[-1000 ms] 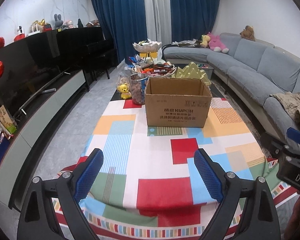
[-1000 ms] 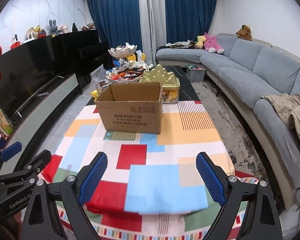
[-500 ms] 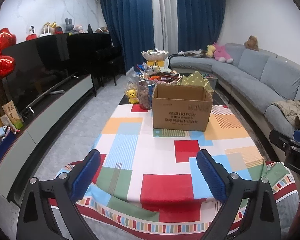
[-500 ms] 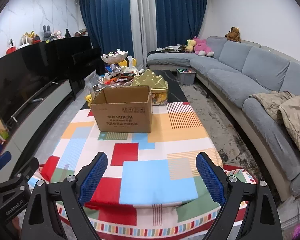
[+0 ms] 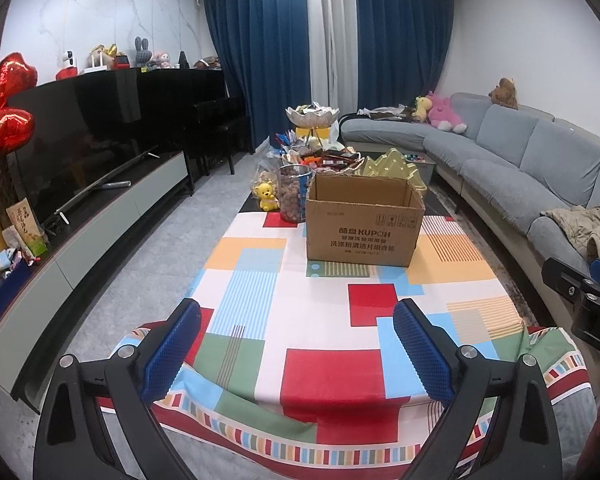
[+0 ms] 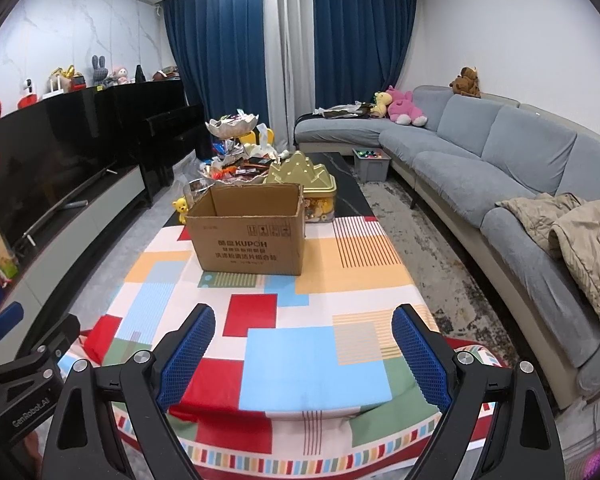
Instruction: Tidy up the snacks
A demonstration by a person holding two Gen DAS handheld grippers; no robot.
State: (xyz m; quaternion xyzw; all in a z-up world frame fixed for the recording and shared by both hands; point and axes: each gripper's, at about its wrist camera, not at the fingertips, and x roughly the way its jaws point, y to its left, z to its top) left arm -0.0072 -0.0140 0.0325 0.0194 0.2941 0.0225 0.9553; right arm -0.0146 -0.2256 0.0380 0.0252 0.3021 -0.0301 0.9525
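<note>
Left gripper (image 5: 296,344), right gripper (image 6: 302,346): both spread wide, nothing held, hovering at near table edge, well short of goods
Box (image 6: 250,232) mid-table, top open for loading; contents hidden
Snacks (image 6: 238,170) heaped just behind box

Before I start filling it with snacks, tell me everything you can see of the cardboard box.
The cardboard box is plain brown corrugated card, printed KUPOH with Chinese text on its near face. It stands upright, top open, on the patchwork tablecloth toward the table's far end. Its floor is hidden. Neither gripper touches it.
</note>
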